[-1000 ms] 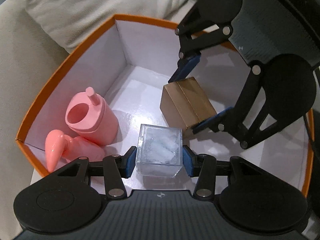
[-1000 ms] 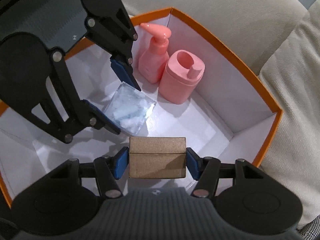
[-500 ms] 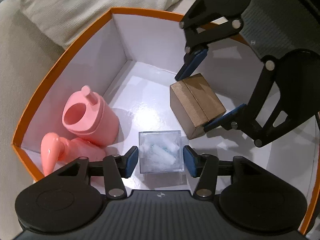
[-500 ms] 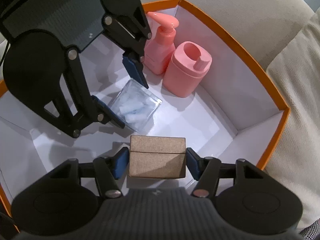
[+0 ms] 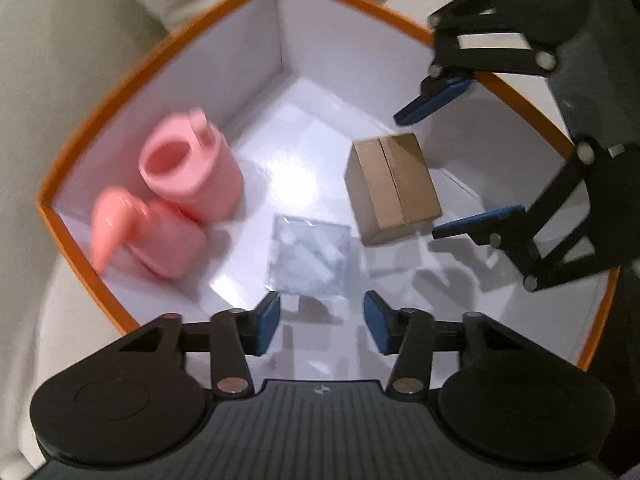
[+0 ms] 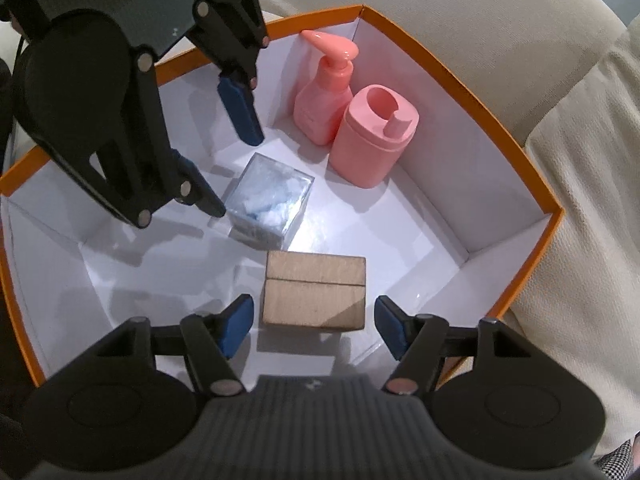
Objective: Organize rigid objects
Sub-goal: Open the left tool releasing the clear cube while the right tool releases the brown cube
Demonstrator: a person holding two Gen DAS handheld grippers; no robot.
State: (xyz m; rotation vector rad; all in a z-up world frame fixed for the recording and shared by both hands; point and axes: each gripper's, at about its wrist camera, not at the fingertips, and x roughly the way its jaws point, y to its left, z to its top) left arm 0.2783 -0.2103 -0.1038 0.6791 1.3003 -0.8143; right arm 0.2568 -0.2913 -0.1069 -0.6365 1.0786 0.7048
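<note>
A white box with an orange rim holds all the objects. The clear plastic cube rests on its floor just beyond my left gripper. That gripper's jaws are closing with nothing between them. The brown cardboard box lies on the floor between the fingers of my right gripper. Those jaws are opening, and there is a gap on each side of the box. A pink pump bottle and a pink lidded container stand together in one corner.
Beige sofa cushions surround the box on all sides. The box walls rise around both grippers. Bare white floor shows between the pink items and the brown box.
My left gripper let go of the clear cube, pulled back from it and rolled. My right gripper's jaws spread off the brown box, which stays on the floor.
</note>
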